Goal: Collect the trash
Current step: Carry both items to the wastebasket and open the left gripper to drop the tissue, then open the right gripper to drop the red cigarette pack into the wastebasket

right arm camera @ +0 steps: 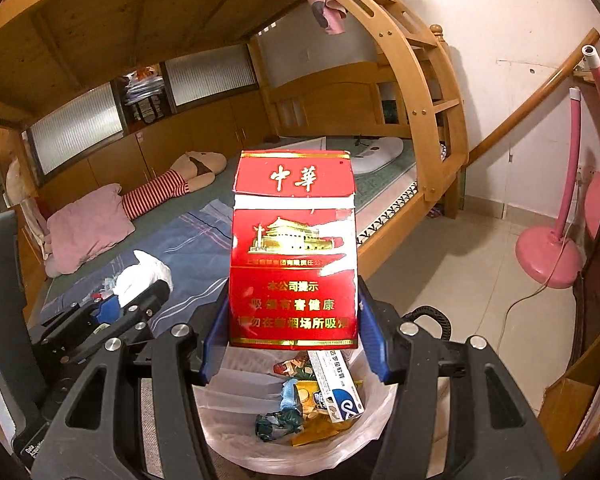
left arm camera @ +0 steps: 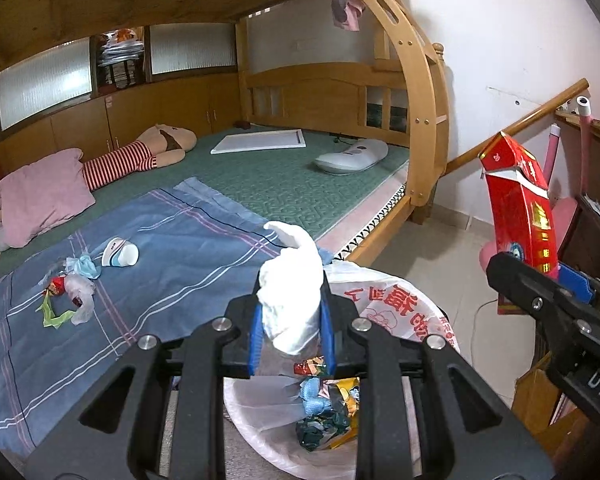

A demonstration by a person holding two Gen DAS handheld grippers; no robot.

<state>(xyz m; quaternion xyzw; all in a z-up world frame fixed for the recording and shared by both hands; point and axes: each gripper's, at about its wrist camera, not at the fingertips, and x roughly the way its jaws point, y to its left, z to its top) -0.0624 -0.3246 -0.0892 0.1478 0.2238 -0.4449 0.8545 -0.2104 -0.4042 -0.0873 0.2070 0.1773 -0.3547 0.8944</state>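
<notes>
My left gripper [left arm camera: 290, 320] is shut on a crumpled white tissue [left arm camera: 292, 292], held above a bin lined with a white plastic bag [left arm camera: 404, 304] that holds several wrappers [left arm camera: 328, 412]. My right gripper [right arm camera: 294, 336] is shut on a tall red carton [right arm camera: 294, 256], upright above the same bin [right arm camera: 376, 420]. The carton also shows at the right of the left wrist view [left arm camera: 520, 216]. More trash lies on the blue sheet: a small heap of wrappers [left arm camera: 66, 292] and a white and blue piece [left arm camera: 120, 254].
A bunk bed with a blue striped sheet [left arm camera: 160, 248], pink pillow [left arm camera: 40, 196], striped doll [left arm camera: 140, 156], white board [left arm camera: 260, 142] and white pad [left arm camera: 352, 156]. Wooden ladder post [left arm camera: 424, 140] at the bed's edge. Pink fan stand [right arm camera: 548, 252] on the tiled floor at right.
</notes>
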